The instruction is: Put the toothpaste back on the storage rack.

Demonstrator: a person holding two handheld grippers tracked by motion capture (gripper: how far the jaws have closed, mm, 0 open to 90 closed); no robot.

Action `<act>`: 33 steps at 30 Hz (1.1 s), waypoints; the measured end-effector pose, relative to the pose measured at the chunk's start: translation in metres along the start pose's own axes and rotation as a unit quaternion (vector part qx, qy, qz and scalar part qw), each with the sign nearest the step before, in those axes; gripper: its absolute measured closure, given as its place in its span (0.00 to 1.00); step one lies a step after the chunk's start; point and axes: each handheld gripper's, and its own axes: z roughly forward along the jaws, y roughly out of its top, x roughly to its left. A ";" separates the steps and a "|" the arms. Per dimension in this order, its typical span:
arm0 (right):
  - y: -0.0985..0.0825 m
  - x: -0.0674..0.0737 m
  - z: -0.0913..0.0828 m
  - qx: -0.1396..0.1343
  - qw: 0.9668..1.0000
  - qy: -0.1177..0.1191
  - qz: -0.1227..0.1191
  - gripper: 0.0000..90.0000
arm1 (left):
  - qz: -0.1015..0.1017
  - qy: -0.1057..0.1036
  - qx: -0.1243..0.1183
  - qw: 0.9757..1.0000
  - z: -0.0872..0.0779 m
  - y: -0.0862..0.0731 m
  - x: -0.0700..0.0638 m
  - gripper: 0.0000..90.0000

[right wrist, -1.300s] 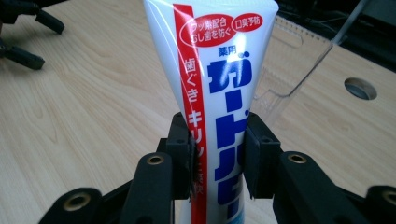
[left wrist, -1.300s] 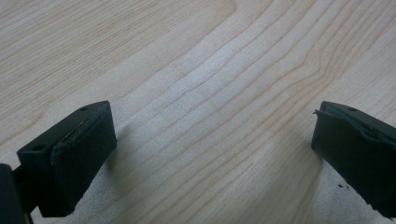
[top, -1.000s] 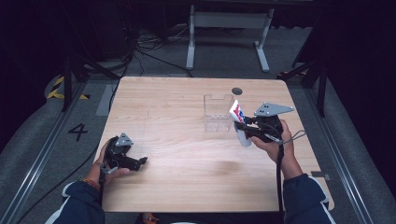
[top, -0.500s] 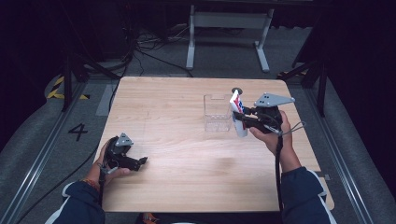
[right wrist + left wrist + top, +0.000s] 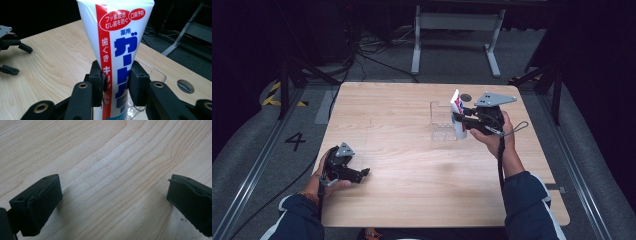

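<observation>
A white toothpaste tube (image 5: 117,50) with a red stripe and blue lettering stands nearly upright, crimped end up, in my right gripper (image 5: 116,83), which is shut on its middle. From above, the toothpaste tube (image 5: 458,116) hangs just at the right side of a clear plastic box (image 5: 443,122) on the table, with the right gripper (image 5: 462,120) held above the wood. My left gripper (image 5: 363,174) rests low at the table's near left. Its jaws stand wide apart over bare wood, and its fingertips (image 5: 37,202) hold nothing.
A round hole (image 5: 466,97) is cut in the wooden table (image 5: 412,165) just behind the box. A metal stand (image 5: 452,22) and cables lie on the dark floor beyond the far edge. A floor marking "4" (image 5: 294,141) sits to the left.
My right gripper has lifted the tube and swung it upright, moving slightly back toward the clear box. The left gripper has stayed where it was.
</observation>
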 end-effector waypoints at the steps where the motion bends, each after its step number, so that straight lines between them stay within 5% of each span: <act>1: 0.000 0.000 0.002 0.000 1.000 0.000 -0.001 0.76 | 0.000 0.000 0.000 1.000 0.000 0.000 0.000 0.01; 33: 0.010 -0.021 0.037 -0.021 1.000 -0.016 0.010 0.77 | 0.012 0.001 0.001 1.000 0.000 0.001 0.002 0.00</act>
